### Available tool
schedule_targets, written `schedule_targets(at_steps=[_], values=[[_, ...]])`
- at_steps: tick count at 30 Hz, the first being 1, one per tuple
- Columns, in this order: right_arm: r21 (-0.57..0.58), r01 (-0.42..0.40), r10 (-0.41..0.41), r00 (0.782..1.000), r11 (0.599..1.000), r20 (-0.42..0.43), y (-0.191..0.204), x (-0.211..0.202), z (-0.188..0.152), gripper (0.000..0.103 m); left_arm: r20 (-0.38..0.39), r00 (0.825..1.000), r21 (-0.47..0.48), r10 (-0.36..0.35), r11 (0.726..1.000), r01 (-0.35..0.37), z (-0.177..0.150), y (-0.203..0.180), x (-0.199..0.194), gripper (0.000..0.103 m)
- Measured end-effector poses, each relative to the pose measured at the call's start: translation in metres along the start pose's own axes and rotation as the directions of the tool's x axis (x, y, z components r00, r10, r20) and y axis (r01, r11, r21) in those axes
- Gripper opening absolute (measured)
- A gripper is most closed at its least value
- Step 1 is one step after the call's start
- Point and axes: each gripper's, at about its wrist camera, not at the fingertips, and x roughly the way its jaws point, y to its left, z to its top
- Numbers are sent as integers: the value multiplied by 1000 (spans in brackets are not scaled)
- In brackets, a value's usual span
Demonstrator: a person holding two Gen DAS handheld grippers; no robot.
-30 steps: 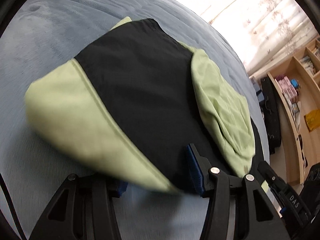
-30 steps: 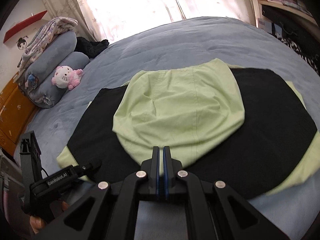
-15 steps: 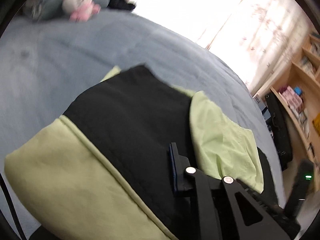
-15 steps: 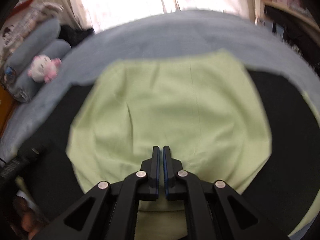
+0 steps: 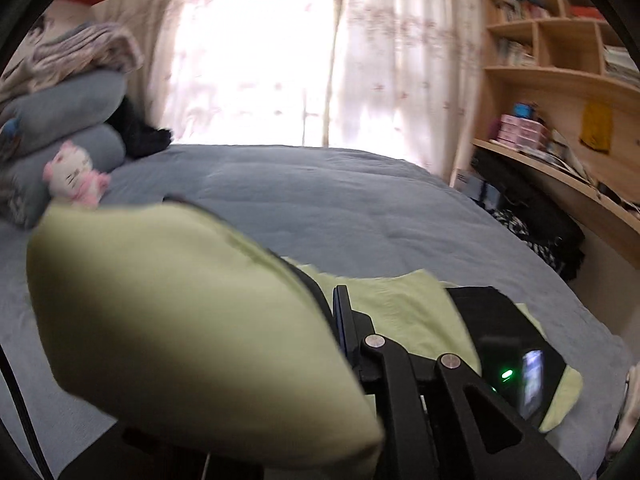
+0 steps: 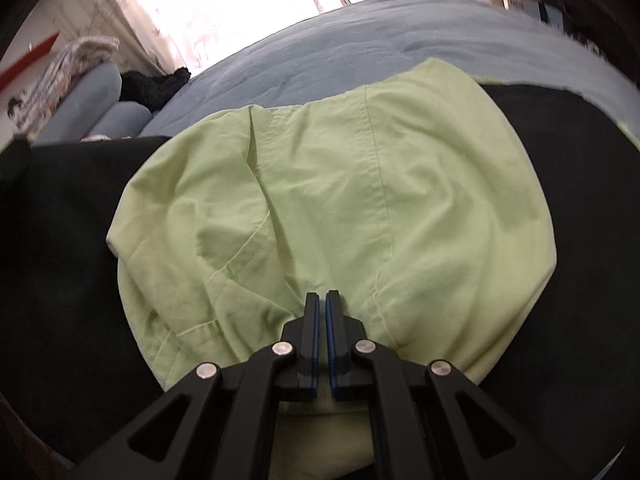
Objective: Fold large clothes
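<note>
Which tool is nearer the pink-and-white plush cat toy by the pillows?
Left. The left tool, holding the lifted green-and-black garment, faces the pink-and-white plush cat toy just past the raised cloth. The right tool is low over the garment's middle; no toy there.

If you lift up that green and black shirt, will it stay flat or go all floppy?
Probably floppy: the shirt wrinkles and puckers at the right tongs. Likely light, too: the green flap lifted by the left tongs billows.

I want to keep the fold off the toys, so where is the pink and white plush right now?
In the left wrist view the pink and white plush sits at the far left, on the blue bedspread against the grey bolster pillows, just beyond the lifted green sleeve.
</note>
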Motion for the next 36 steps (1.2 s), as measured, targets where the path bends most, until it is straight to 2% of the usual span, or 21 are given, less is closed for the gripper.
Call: schedule_targets(at_steps=[3, 6, 8, 10, 13, 14, 17, 19, 20, 21, 23, 25, 27, 29, 31, 34, 36], values=[[42, -61, 62, 998, 997, -26, -8, -3, -2, 3, -8, 1000, 51, -27, 998, 27, 11, -29, 9, 7], [105, -148, 154, 987, 983, -53, -24, -17, -3, 3, -20, 999, 106, -50, 993, 52, 18, -60, 14, 7], [178, -196, 203, 979, 964, -23, -48, -41, -10, 3, -24, 997, 141, -78, 987, 81, 20, -82, 18, 7], [207, -167, 166, 986, 964, 21, -69, -63, -16, 3, -33, 993, 190, -113, 975, 118, 20, -111, 23, 7], [250, -47, 20, 994, 967, 111, -109, -105, -26, 3, -53, 984, 242, -169, 954, 177, 13, -149, 23, 7], [279, 5, -47, 988, 960, 145, -128, -122, -30, 3, -69, 978, 265, -198, 941, 210, 8, -167, 25, 7], [344, 97, -169, 968, 934, 187, -163, -151, -36, 3, -120, 960, 308, -253, 910, 278, -6, -201, 31, 7], [393, 151, -244, 949, 907, 198, -186, -166, -41, 3, -185, 943, 359, -275, 875, 325, -24, -228, 43, 8], [416, 166, -268, 942, 894, 200, -195, -170, -43, 3, -209, 940, 381, -270, 862, 333, -32, -236, 46, 8], [428, 172, -278, 940, 887, 199, -203, -174, -44, 3, -265, 933, 426, -245, 838, 341, -49, -248, 58, 8], [459, 167, -281, 941, 873, 191, -217, -177, -51, 3, -328, 925, 481, -193, 809, 339, -75, -261, 75, 9], [469, 163, -276, 943, 868, 183, -224, -176, -54, 3, -401, 906, 516, -138, 783, 348, -96, -267, 90, 11], [467, 165, -273, 946, 869, 174, -224, -174, -56, 3, -413, 903, 524, -116, 781, 340, -105, -266, 95, 11], [461, 166, -272, 947, 872, 172, -222, -173, -56, 3, -408, 903, 514, -132, 784, 347, -101, -264, 90, 11], [458, 164, -271, 946, 874, 177, -220, -176, -55, 3, -396, 903, 482, -167, 799, 359, -92, -260, 83, 11], [460, 165, -276, 943, 872, 187, -225, -179, -53, 3, -354, 914, 479, -199, 801, 360, -82, -265, 67, 10], [467, 170, -285, 940, 868, 188, -227, -180, -53, 3, -351, 913, 464, -210, 807, 364, -78, -270, 67, 10]])
